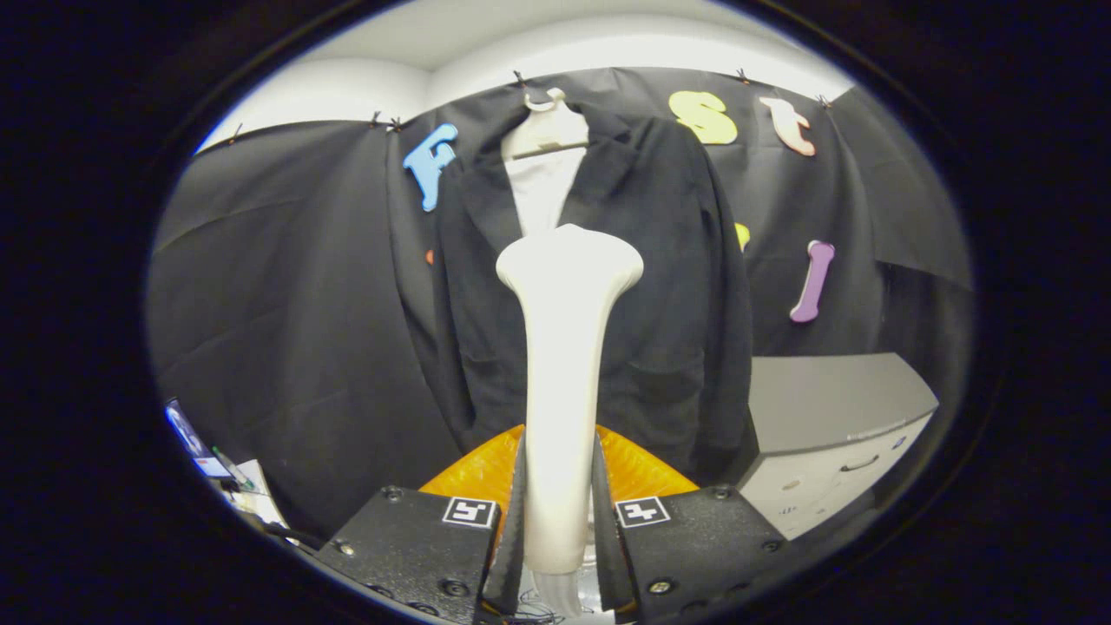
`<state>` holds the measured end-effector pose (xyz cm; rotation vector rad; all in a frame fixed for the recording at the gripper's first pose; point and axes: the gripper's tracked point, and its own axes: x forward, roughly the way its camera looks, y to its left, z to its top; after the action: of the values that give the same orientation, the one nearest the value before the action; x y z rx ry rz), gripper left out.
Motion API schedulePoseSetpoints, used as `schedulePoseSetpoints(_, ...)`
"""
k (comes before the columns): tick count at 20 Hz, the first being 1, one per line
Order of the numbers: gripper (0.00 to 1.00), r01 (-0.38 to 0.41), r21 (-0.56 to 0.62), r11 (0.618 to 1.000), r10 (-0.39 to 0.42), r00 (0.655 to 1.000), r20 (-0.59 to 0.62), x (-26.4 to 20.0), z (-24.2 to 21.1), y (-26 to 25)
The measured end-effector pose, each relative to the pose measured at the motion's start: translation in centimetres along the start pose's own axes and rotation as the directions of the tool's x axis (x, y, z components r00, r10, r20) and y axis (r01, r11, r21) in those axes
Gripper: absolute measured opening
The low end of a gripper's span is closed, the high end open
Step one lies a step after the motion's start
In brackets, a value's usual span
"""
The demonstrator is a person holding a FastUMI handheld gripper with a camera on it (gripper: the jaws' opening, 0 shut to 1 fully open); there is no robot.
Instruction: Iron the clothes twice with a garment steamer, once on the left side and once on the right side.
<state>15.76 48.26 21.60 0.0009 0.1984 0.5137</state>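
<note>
My gripper is shut on the handle of a white garment steamer, both fingers pressing its sides. The steamer stands upright between the fingers, and its wide head rises in front of the jacket's middle. Beyond it a black jacket hangs on a pale hanger against the booth's black cloth wall. A white shirt front shows in the jacket's open collar, just above the steamer head. The head seems a short way off the cloth; I cannot tell whether it touches.
A grey cabinet with a drawer handle stands to the right of the jacket's hem. Low on the left lie a small screen and some papers. An orange part shows just behind the fingers.
</note>
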Motion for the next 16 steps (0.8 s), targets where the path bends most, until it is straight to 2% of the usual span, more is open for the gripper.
schedulePoseSetpoints(9, 0.37, -0.078, -0.084, 0.993, 0.085, 0.992, 0.093, 3.6, 5.8, 8.1)
schedulePoseSetpoints(16, 0.37, -0.063, -0.109, 0.992, 0.072, 0.995, 0.076, 8.0, 6.9, 10.9)
